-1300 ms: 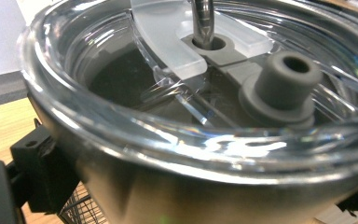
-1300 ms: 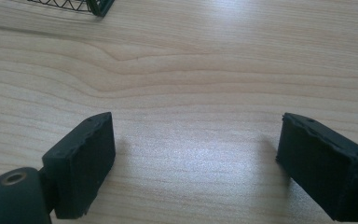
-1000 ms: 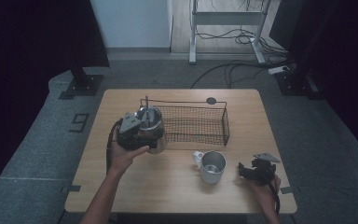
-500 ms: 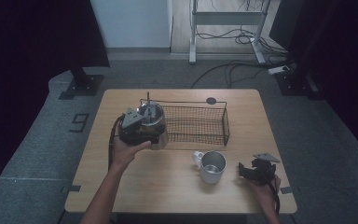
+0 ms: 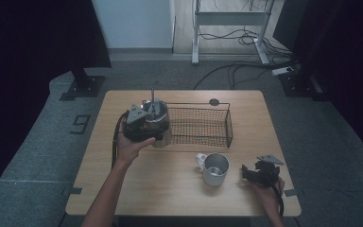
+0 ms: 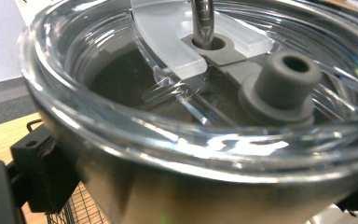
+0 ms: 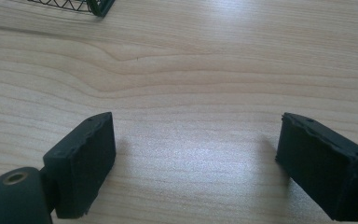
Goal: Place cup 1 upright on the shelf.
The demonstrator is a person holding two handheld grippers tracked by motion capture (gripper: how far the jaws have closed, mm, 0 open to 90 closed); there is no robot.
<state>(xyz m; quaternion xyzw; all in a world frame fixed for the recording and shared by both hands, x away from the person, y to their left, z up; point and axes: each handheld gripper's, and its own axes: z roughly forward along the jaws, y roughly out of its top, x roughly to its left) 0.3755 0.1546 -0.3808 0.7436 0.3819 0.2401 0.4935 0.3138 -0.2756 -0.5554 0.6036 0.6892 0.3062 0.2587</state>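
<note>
Broadly, the wooden table [image 5: 137, 189] carries everything, and the black wire basket [image 5: 203, 126] sits on it just right of the left hand-held gripper [image 5: 144, 124]. That gripper is clamped around a steel tumbler [image 5: 159, 124] with a clear lid [image 6: 121, 74], holding it at the basket's near-left corner; whether the tumbler's base touches the table or is a little above it cannot be told. In the left gripper view the lid sits right up against the camera, with a metal straw [image 6: 202, 21] through its slider and a grey rubber spout [image 6: 286, 77] beside it.

Further right of that gripper a steel mug [image 5: 214, 168] stands alone on the table, near the right hand-held gripper [image 5: 250, 174], which rests low on the table with its jaws wide apart and nothing between them.

Judging by the grip, the step in hand is moving the tumbler, probably into the basket. To do it well: keep the tumbler upright so the straw does not swing, raise it above the basket's wire rim before going sideways, and lower it flat onto the mesh before easing the jaws.
</note>
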